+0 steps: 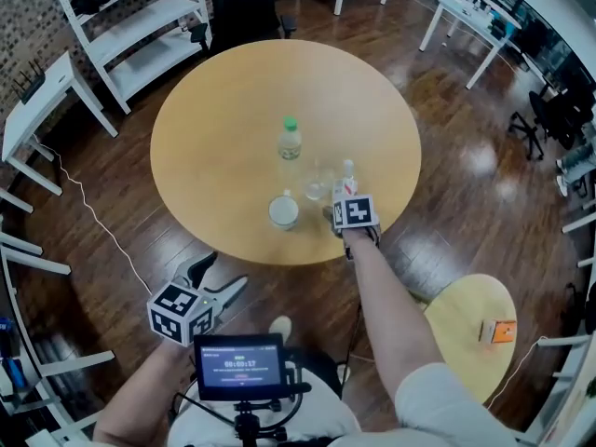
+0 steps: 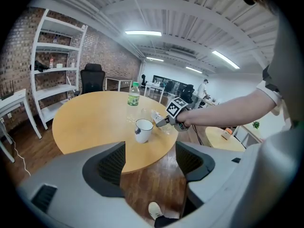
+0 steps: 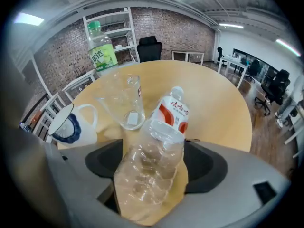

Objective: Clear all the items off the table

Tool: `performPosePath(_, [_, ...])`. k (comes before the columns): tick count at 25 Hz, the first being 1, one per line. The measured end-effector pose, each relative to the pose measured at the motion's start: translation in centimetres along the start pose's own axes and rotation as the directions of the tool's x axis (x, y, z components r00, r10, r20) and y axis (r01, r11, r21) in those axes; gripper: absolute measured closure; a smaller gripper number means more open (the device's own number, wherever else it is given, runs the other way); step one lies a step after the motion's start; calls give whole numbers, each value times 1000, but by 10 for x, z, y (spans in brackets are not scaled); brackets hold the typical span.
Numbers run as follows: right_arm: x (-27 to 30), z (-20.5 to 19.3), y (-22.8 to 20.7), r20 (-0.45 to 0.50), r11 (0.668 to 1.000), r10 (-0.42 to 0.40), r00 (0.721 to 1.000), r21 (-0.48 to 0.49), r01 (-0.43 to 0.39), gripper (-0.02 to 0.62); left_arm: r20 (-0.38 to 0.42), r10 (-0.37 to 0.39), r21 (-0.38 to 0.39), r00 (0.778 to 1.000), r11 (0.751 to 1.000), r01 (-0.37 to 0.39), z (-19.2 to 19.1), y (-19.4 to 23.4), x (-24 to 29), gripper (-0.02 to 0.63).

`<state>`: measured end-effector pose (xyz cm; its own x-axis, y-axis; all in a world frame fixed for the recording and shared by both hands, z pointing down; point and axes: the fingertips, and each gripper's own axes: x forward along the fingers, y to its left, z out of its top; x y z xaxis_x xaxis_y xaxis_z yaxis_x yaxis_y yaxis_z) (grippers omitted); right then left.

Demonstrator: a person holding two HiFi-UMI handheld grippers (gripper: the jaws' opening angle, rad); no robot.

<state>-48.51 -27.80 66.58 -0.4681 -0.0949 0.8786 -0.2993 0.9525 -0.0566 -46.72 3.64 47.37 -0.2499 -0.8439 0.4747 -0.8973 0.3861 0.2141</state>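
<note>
On the round wooden table (image 1: pixel 214 128) stand a green-capped bottle (image 1: pixel 290 142), a clear glass (image 1: pixel 317 184) and a white mug (image 1: pixel 283 212). My right gripper (image 1: pixel 341 214) is at the table's near right. It is shut on a clear plastic bottle (image 3: pixel 156 156) with a red-and-white label; the pads touch both its sides and its white cap points away from me. In the right gripper view the glass (image 3: pixel 122 101), mug (image 3: pixel 71 125) and green bottle (image 3: pixel 102 49) lie just beyond it. My left gripper (image 1: pixel 219 282) hangs open and empty over the floor by the table's near edge.
A small round side table (image 1: pixel 466 324) with an orange box (image 1: pixel 503 331) stands at the lower right. White shelves (image 1: pixel 140 26) and a black chair (image 1: pixel 242 3) stand behind the table. A small screen (image 1: pixel 240 366) sits at my chest.
</note>
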Motion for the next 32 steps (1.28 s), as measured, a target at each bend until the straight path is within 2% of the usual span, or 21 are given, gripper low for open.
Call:
performPosePath(6, [2,6,15,56,1000,30,998,-7,-30,161,-7,-17,-13,1000,1000,17,-4,8,5,273])
performPosePath(9, [-8,9,21,126,996,83,989,6,-85,143,-7,-47,-11,999,999,47,-2,3,12,273])
performPosePath(10, [-13,11,25,145,994,105,984,5,-106,110,-6,-57,-10,998,998,57,-1,2,14,272])
performPosePath(13, [-29,14,29,174,990,143,974,-10,-144,104,-1,-80,-6,997,997,80,4,-3,22,273])
performPosePath(18, [-83,-5,19,253,993,112,961,-11,-113,104,-6,-162,21,987,987,162,6,-27,33,272])
performPosePath(21, [-130,-31,7,310,997,65,949,17,-74,104,-15,-228,53,973,972,229,7,-53,43,272])
performPosePath(26, [-219,-88,-14,412,992,-1,911,118,-52,104,-22,-329,93,944,940,329,12,-108,62,272])
performPosePath(32, [-335,-202,-44,481,972,-143,865,234,30,104,-29,-443,170,896,881,441,9,-211,61,272])
